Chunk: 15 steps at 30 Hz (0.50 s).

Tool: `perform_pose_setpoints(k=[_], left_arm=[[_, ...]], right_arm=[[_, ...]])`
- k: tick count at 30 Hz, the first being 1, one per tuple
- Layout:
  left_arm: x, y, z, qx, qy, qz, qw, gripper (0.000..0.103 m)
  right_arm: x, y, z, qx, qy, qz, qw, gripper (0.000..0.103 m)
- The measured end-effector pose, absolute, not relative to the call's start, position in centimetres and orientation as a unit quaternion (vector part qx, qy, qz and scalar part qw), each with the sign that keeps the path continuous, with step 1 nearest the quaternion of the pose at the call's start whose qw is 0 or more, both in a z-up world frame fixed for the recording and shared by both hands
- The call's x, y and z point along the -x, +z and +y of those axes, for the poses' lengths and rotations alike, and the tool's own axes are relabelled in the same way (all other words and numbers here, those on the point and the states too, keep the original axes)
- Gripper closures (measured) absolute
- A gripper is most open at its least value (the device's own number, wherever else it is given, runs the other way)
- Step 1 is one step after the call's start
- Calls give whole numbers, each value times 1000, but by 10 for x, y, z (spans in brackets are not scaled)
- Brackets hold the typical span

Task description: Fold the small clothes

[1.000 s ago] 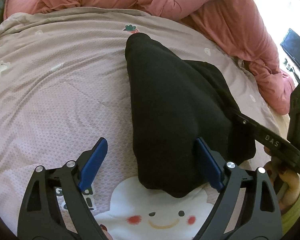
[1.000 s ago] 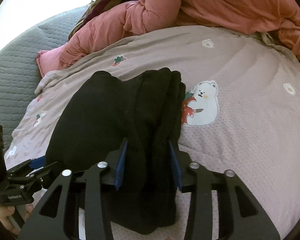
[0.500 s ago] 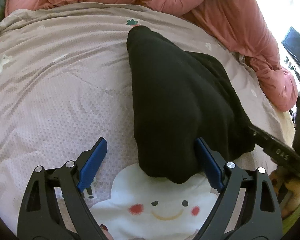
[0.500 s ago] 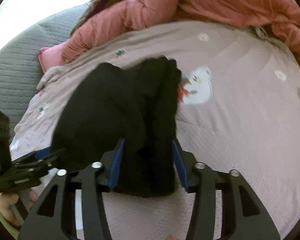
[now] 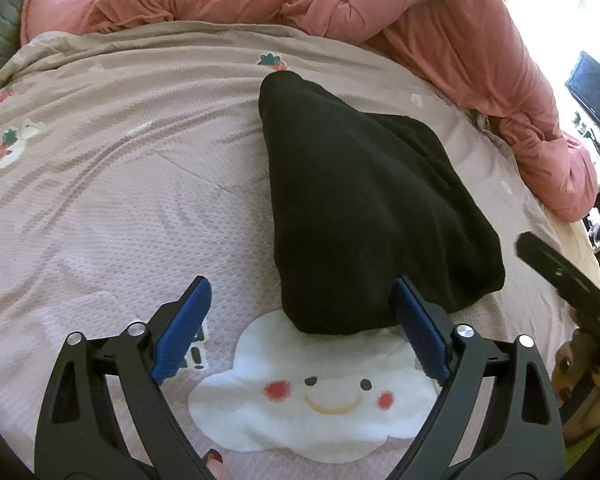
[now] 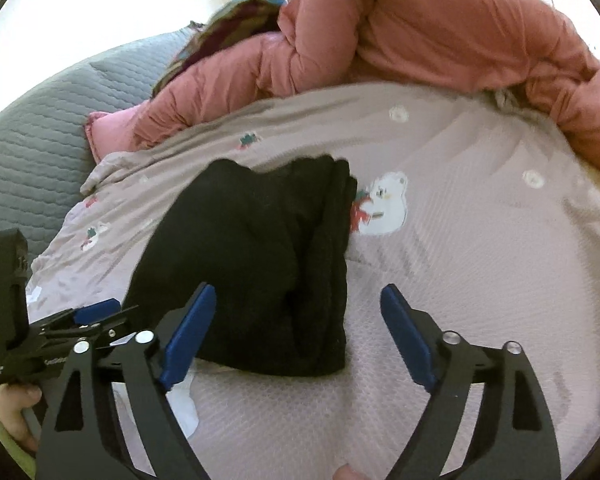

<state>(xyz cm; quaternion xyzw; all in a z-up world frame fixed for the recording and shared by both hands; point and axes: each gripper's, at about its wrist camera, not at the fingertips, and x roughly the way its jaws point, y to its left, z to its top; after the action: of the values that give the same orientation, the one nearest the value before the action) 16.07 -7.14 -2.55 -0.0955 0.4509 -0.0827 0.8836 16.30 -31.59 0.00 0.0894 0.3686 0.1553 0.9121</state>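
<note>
Bed — mauve cartoon-print bedspread (image 5: 100, 200), cloud face (image 5: 312, 392) and bear motifs; rumpled pink duvet (image 5: 440, 40) behind; grey quilted headboard (image 6: 32, 128); dark screen (image 5: 596, 96) — bright daylight.

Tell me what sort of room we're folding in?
Most likely a bedroom: the folded black garment lies on a cartoon-print bedsheet, a rumpled pink duvet is bunched behind it, and a dark screen stands beyond.

One black garment (image 5: 364, 208), one pink duvet (image 5: 452, 40), two tools.
</note>
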Motion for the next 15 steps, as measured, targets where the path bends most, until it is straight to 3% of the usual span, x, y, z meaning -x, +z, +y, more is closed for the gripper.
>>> perform_pose_setpoints(k=[5, 15], left_arm=[[-150, -12, -63, 100, -74, 430, 894, 10], [-112, 19, -45, 75, -54, 384, 919, 10]], right_arm=[[-144, 19, -318, -86, 154, 337, 925, 5], [-107, 42, -309, -45, 146, 304, 941, 5]])
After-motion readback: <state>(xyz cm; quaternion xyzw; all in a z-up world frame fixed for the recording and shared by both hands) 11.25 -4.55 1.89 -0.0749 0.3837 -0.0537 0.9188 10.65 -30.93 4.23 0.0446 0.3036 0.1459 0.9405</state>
